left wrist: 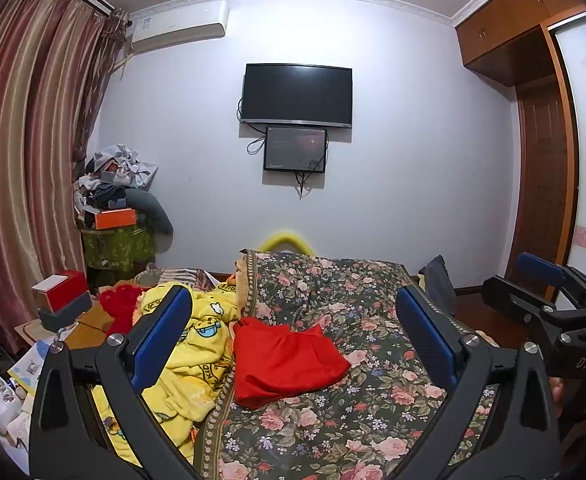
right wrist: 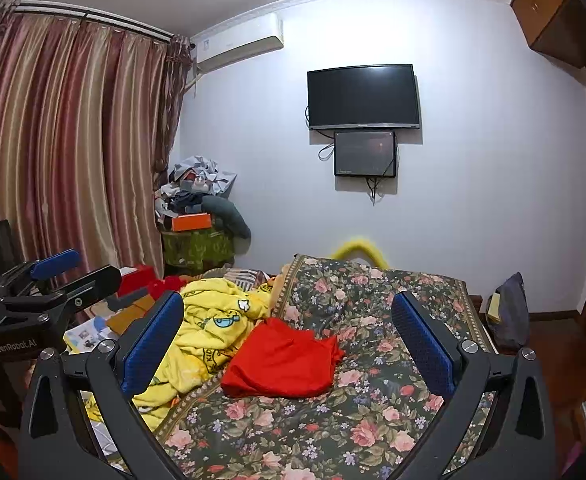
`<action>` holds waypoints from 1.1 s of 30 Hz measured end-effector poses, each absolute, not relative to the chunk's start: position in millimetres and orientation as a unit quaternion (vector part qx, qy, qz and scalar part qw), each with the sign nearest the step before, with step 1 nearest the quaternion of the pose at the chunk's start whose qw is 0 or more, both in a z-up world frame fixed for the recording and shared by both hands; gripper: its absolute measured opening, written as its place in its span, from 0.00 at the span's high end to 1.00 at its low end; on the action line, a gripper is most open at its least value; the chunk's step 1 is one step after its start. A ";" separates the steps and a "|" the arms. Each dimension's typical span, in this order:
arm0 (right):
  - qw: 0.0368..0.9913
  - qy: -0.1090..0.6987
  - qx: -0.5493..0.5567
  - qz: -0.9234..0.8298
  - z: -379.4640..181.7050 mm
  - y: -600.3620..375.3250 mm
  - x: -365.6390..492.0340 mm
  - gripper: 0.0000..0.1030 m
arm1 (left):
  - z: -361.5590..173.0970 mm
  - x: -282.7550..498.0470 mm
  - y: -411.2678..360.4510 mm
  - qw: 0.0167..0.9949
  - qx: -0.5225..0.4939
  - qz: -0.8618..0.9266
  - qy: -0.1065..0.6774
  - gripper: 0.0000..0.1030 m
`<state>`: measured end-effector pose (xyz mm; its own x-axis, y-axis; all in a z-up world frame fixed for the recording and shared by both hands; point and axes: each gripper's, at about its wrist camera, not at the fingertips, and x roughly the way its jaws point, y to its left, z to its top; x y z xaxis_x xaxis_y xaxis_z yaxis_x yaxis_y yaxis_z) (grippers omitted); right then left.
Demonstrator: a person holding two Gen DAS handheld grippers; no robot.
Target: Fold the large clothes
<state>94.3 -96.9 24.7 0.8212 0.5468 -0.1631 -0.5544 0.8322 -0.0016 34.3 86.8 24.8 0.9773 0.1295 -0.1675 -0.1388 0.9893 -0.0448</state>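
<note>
Two handheld grippers hover with jaws spread above a folded red garment on a floral bed.

The left gripper (left wrist: 293, 320) and right gripper (right wrist: 287, 320) both hang released, blue pads wide apart, holding nothing and clear of the cloth. The red garment (left wrist: 285, 364) lies folded near the middle of the floral bedspread (left wrist: 357, 412), close to its left edge, its upper corner touching a crumpled yellow cartoon-print blanket (left wrist: 197, 344) heaped along that side. On the far wall hangs a dark television (left wrist: 296, 94) with a smaller screen (left wrist: 295, 149) just beneath; striped curtains (left wrist: 25, 152) cover the left.
</note>
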 end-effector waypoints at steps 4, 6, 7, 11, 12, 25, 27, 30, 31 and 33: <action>0.954 0.081 -0.023 0.289 24.2 -96.8 94.4 0.00 | 23.7 34.8 86.0 0.994 -0.024 0.069 0.083 0.01; 0.953 0.083 -0.022 0.289 24.4 -97.5 94.7 0.00 | 23.1 35.6 86.8 0.994 -0.024 0.068 0.085 0.01; 0.953 0.083 -0.021 0.290 23.9 -98.0 95.0 0.00 | 22.8 35.9 86.9 0.994 -0.024 0.067 0.086 0.01; 0.953 0.086 -0.019 0.290 23.6 -98.1 96.2 0.00 | 22.8 36.2 88.4 0.994 -0.025 0.066 0.087 0.01; 0.953 0.087 -0.019 0.289 24.3 -98.5 96.2 0.00 | 22.9 36.4 88.4 0.994 -0.025 0.065 0.087 0.01; 0.953 0.093 -0.012 0.289 23.7 -102.9 98.1 0.00 | 21.9 39.3 90.2 0.994 -0.028 0.057 0.091 0.01; 0.953 0.093 -0.012 0.289 24.3 -103.6 98.1 0.00 | 21.5 40.0 90.6 0.994 -0.030 0.054 0.092 0.01; 0.953 0.093 -0.011 0.289 24.7 -103.7 98.3 0.00 | 20.8 40.6 91.2 0.994 -0.030 0.052 0.094 0.01; 0.953 0.093 -0.010 0.289 24.7 -103.8 98.4 0.00 | 20.7 41.0 91.3 0.994 -0.030 0.051 0.095 0.01; 0.953 0.093 -0.010 0.289 25.2 -103.8 99.6 0.00 | 20.5 41.8 91.7 0.994 -0.031 0.048 0.096 0.01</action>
<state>99.6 -103.8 25.2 0.8159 0.5487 -0.1824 -0.5523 0.8329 0.0350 41.8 91.7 20.5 0.9772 0.0887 -0.1929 -0.1007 0.9935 -0.0531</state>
